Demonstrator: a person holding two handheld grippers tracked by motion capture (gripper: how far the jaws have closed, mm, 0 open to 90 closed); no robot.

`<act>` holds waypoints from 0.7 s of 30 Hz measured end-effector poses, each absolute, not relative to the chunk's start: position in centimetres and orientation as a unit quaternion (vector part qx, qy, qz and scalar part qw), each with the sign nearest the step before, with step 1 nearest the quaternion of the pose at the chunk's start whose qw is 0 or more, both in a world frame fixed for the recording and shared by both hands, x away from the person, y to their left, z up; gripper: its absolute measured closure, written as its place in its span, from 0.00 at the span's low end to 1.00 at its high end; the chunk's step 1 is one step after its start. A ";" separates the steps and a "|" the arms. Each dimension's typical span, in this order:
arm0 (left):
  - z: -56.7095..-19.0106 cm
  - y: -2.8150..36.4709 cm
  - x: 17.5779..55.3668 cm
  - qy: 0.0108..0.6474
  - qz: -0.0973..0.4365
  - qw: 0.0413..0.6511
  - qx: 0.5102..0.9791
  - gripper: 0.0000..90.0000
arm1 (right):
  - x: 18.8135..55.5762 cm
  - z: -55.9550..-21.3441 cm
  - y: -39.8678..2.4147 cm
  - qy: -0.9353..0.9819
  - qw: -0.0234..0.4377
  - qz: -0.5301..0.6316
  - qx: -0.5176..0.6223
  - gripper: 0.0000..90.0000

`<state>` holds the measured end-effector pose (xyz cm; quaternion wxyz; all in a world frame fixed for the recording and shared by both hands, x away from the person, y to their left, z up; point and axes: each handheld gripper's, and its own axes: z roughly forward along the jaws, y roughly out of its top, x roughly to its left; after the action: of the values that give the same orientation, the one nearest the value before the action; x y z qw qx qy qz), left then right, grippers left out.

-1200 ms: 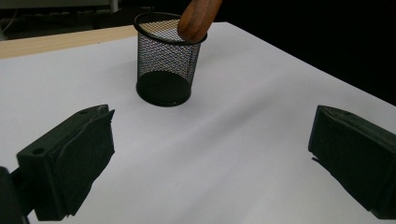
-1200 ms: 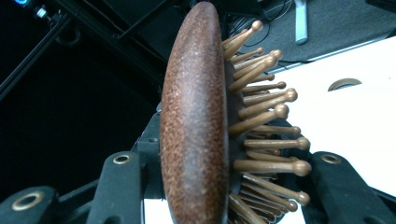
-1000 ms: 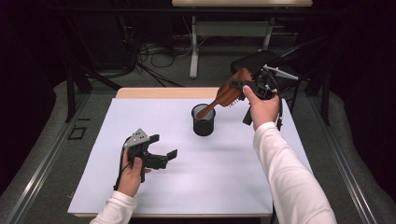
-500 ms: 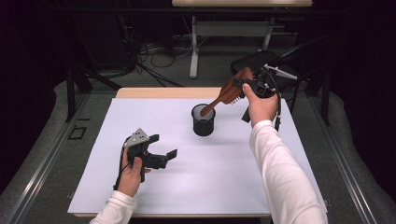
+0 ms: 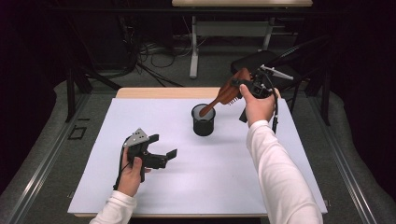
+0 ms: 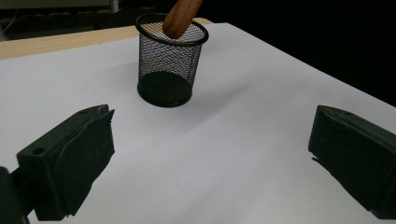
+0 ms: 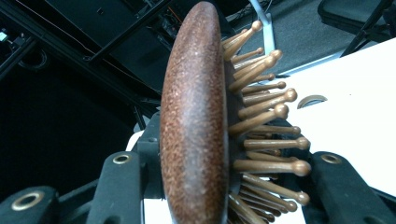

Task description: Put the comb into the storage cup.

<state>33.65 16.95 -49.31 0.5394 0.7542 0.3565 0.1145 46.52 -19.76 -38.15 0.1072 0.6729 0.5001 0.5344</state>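
The hairbrush [image 5: 228, 94] sits between the right gripper's [image 5: 244, 87] 2 fingers [image 7: 112, 186], its handle end slanting down into the mesh cup [image 5: 203, 121]. The cup stands on the table [image 5: 280, 177], well ahead of the left gripper's [image 5: 164, 157] fingers [image 6: 70, 163].

No lettering, label, brand, number or sign can be read anywhere on the white sheet-covered table [image 5: 140, 116] (nor on the black wire-mesh cup [image 6: 170, 60] standing at its 12 o'clock side, or the brown wooden bristle hairbrush [image 7: 196, 121]).
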 end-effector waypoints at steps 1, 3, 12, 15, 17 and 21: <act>-49.3 16.9 33.6 0.356 0.114 0.539 0.754 0.00 | 46.6 -38.2 -19.7 0.502 0.109 0.534 0.671 0.55; -49.3 17.0 33.7 0.356 0.114 0.540 0.754 0.00 | 46.6 -38.3 -19.6 0.501 0.108 0.535 0.671 0.55; -49.3 17.0 33.7 0.357 0.115 0.540 0.754 0.00 | 46.8 -38.5 -19.1 0.503 0.115 0.531 0.672 0.55; -49.3 17.0 33.7 0.357 0.114 0.542 0.752 0.00 | 46.9 -38.6 -19.0 0.504 0.117 0.531 0.671 0.55; -49.3 17.0 33.7 0.359 0.115 0.541 0.752 0.00 | 47.0 -38.7 -18.9 0.505 0.117 0.532 0.670 0.55; -49.3 17.1 33.7 0.358 0.114 0.542 0.752 0.00 | 47.0 -39.0 -18.8 0.510 0.119 0.525 0.671 0.55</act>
<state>33.74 17.05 -49.35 0.5416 0.7520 0.3580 0.1141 47.01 -18.75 -38.96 0.1190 0.6706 0.5102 0.5252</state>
